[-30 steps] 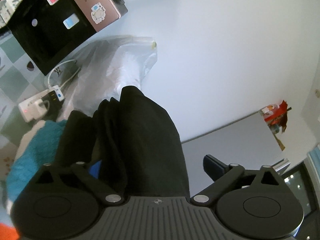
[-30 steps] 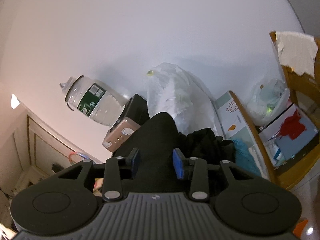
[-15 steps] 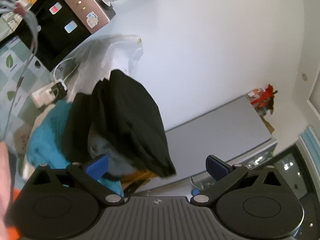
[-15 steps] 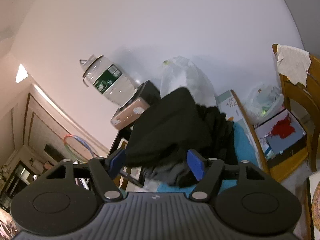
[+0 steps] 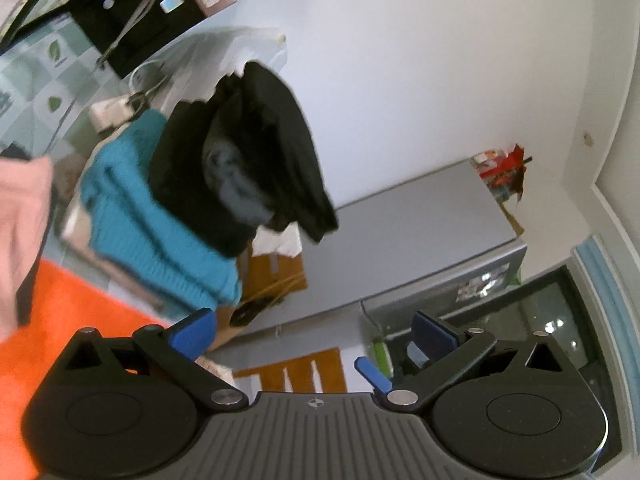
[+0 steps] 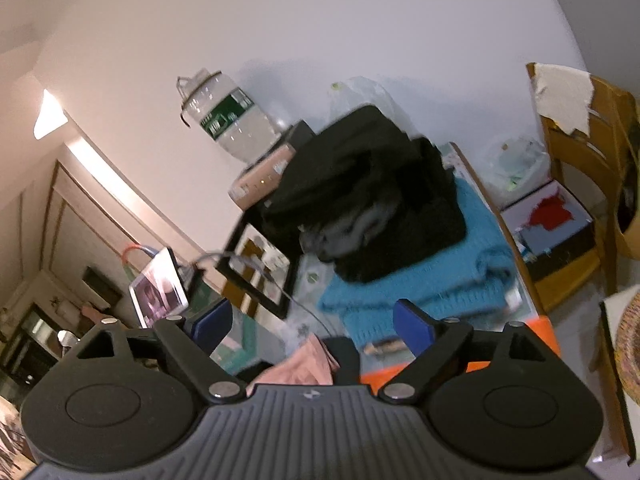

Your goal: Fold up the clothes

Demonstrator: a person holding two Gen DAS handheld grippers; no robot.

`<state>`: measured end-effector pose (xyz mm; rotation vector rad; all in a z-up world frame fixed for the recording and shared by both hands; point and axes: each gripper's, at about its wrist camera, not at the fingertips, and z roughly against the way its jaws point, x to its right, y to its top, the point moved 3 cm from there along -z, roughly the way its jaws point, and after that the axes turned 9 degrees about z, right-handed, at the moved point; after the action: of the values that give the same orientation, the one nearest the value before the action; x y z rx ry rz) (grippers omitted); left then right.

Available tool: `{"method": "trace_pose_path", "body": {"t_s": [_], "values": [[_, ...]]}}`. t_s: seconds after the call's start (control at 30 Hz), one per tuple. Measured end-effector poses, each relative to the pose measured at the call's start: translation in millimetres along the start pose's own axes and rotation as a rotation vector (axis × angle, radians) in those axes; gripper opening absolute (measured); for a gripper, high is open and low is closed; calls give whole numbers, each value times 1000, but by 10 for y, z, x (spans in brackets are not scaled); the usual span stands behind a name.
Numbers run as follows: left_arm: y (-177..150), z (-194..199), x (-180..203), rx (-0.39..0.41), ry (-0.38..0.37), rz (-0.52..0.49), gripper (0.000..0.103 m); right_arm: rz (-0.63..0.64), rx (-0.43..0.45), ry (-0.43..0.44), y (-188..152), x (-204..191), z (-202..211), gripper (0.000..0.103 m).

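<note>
Left-wrist view first: at the bottom of the frame the left gripper point(image 5: 314, 334) has its two blue-padded fingers point(image 5: 192, 330) spread wide with nothing between them. Past them, at centre left, lies one stack of two garments: a black garment point(image 5: 256, 152), folded with a grey lining showing, sits on top of a teal knitted sweater point(image 5: 160, 224). An orange surface point(image 5: 60, 312) fills the lower left, and a blurred pink sleeve point(image 5: 20, 216) cuts in at the left edge. Further off, a clear plastic bag point(image 5: 208, 56) stands behind the stack, with a water dispenser point(image 5: 160, 4) in the upper left. A grey refrigerator point(image 5: 420, 232) stands at centre right against a white wall point(image 5: 440, 60).

Right-wrist view: the right gripper point(image 6: 312, 326) is likewise splayed and empty at the bottom. Just beyond its fingers a pink cloth point(image 6: 308, 364) shows. At centre, the same black garment tops the teal sweater on a glass-topped table point(image 6: 248, 340). One large water bottle point(image 6: 228, 120) sits inverted at upper centre. One wooden chair point(image 6: 588, 168) stands at the right edge.
</note>
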<state>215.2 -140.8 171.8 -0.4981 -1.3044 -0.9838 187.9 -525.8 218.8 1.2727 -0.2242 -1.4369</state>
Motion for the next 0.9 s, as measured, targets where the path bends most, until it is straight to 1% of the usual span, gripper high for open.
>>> {"method": "trace_pose_path", "body": {"t_s": [0.07, 0.23, 0.3, 0.4, 0.53, 0.73, 0.83, 0.9], "values": [[-130, 54, -104, -9, 28, -9, 103, 5, -16, -17, -197, -35, 26, 93], [-399, 152, -274, -12, 117, -75, 103, 46, -55, -74, -631, -116, 76, 97], [-505, 191, -340, -13, 153, -102, 103, 68, -66, -89, -773, -142, 88, 99], [-664, 250, -439, -15, 208, -143, 103, 103, -86, -120, -959, -176, 90, 100], [-876, 308, -499, -7, 303, -252, 103, 158, -115, -170, -1195, -221, 82, 101], [-1103, 374, -584, 31, 461, -392, 103, 266, -142, -236, -1489, -333, 53, 102], [-1183, 440, -631, 72, 541, -437, 103, 336, -144, -273, -1604, -418, 36, 102], [-1226, 478, -660, 88, 580, -460, 103, 372, -145, -289, -1679, -471, 20, 102]]}}
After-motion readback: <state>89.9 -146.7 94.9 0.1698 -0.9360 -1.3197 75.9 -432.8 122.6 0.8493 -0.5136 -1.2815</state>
